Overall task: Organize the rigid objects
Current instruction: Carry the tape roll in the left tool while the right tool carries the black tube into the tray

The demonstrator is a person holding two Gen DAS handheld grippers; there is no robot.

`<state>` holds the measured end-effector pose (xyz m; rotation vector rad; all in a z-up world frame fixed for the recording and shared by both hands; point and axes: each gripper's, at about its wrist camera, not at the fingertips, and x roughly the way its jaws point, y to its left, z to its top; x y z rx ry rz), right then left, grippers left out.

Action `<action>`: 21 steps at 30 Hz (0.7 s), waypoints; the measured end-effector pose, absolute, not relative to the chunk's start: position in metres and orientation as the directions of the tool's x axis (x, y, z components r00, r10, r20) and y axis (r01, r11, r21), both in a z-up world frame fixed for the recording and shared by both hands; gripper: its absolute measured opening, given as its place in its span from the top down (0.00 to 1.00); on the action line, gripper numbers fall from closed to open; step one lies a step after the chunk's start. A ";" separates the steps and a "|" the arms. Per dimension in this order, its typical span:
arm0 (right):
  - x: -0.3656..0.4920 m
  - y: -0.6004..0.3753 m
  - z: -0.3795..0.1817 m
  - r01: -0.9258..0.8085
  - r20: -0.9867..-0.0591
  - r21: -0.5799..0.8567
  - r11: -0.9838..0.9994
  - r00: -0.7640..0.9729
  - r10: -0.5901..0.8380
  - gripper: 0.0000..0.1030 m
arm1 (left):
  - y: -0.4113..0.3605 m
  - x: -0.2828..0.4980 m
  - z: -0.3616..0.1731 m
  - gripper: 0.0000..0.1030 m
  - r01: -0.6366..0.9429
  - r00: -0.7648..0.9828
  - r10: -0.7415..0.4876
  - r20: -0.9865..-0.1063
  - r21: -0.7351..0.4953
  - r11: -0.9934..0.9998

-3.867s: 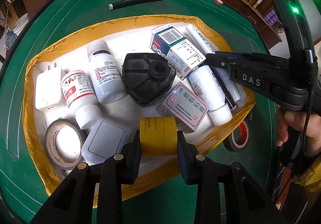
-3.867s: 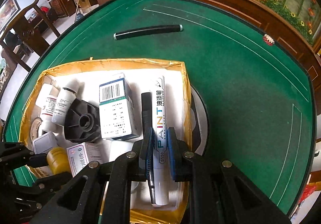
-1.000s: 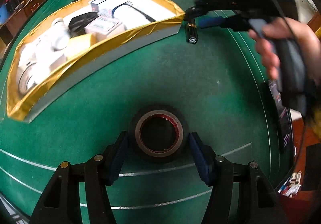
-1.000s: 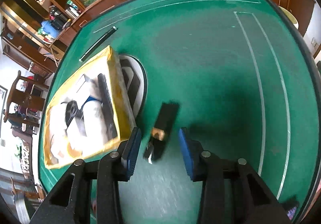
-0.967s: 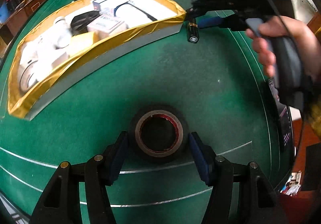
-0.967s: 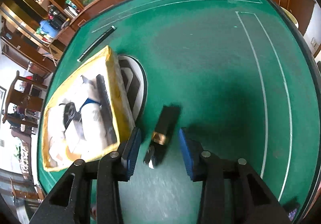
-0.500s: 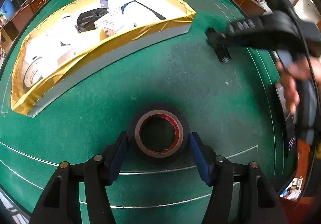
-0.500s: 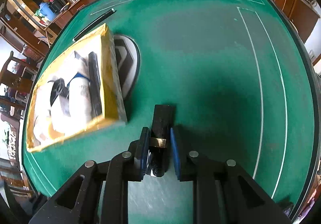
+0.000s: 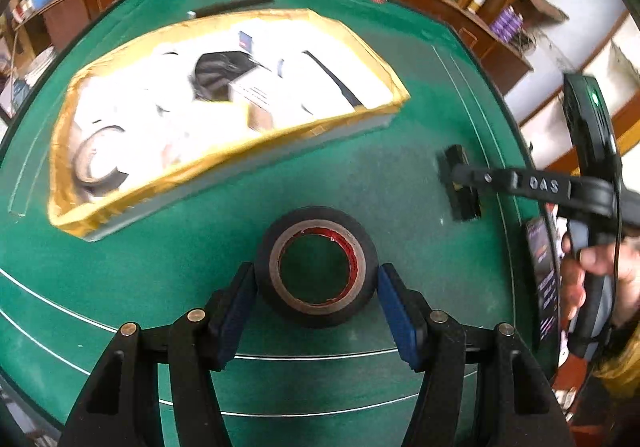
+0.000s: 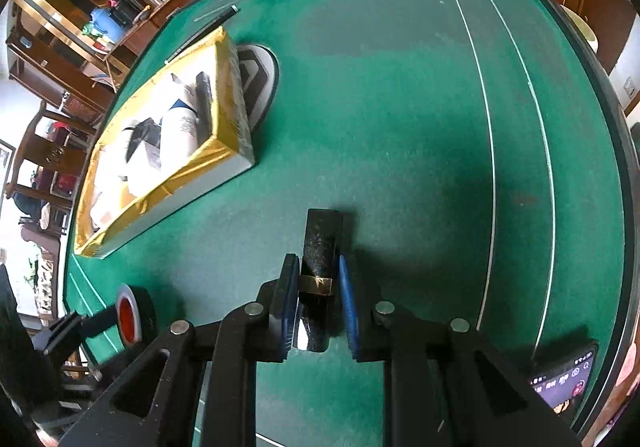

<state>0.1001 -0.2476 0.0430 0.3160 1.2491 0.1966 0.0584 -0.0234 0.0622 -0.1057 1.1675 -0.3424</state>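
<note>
1. Fingers of the right gripper (image 10: pixel 319 299) are pinched on the black lipstick-like tube (image 10: pixel 320 247) with the gold band. A second ago they stood spread either side of it as it lay on the felt; the jaws closed early in that second and the blue pads now press its sides.
2. Judging from the shadow under it, the tube looks just clear of the green table (image 10: pixel 400 107), well apart from the gold-lined box (image 10: pixel 224 151).
3. Across from it, the left gripper (image 9: pixel 318 301) has its pads against both sides of the black tape roll (image 9: pixel 318 267), about as they stood a second ago. The roll now seems tipped a little and carried rather than lying flat, though blur makes that uncertain.
4. Compared with a second ago, the box sits larger and nearer the middle of the left wrist view, so that hand appears to be bringing the roll towards it.
5. Inside the box, white bottles, cartons and another tape roll (image 9: pixel 98 163) already lie packed together.
6. What this means, I'd say: both stray items are now in hand, and what remains is carrying them over the gold rim and finding free spots among the crowded contents.
</note>
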 end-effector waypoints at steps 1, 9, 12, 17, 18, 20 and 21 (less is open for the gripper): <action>0.100 -0.247 0.047 0.020 -0.892 0.347 0.938 0.315 0.324 0.82 | -0.017 0.057 0.065 0.37 0.195 0.356 -0.320 -0.878 -0.266 0.944; 0.114 -0.208 0.083 -0.096 -0.843 0.397 0.913 0.357 0.403 0.81 | 0.042 0.078 0.085 0.37 0.084 0.427 -0.309 -0.850 -0.303 0.949; 0.126 -0.185 0.091 -0.148 -0.834 0.391 0.908 0.359 0.418 0.81 | 0.061 0.090 0.090 0.37 0.051 0.445 -0.283 -0.850 -0.292 0.955; 0.148 -0.160 0.100 -0.220 -0.836 0.334 0.916 0.380 0.396 0.81 | 0.095 0.111 0.091 0.37 0.010 0.457 -0.232 -0.859 -0.255 0.967; 0.154 -0.155 0.100 -0.227 -0.839 0.318 0.920 0.384 0.385 0.81 | 0.099 0.116 0.090 0.37 0.005 0.457 -0.226 -0.860 -0.251 0.968; 0.165 -0.149 0.100 -0.235 -0.845 0.293 0.927 0.390 0.366 0.81 | 0.107 0.131 0.089 0.37 -0.004 0.452 -0.226 -0.863 -0.256 0.967; 0.170 -0.148 0.098 -0.236 -0.847 0.284 0.929 0.392 0.358 0.81 | 0.109 0.136 0.089 0.37 -0.004 0.450 -0.230 -0.863 -0.260 0.966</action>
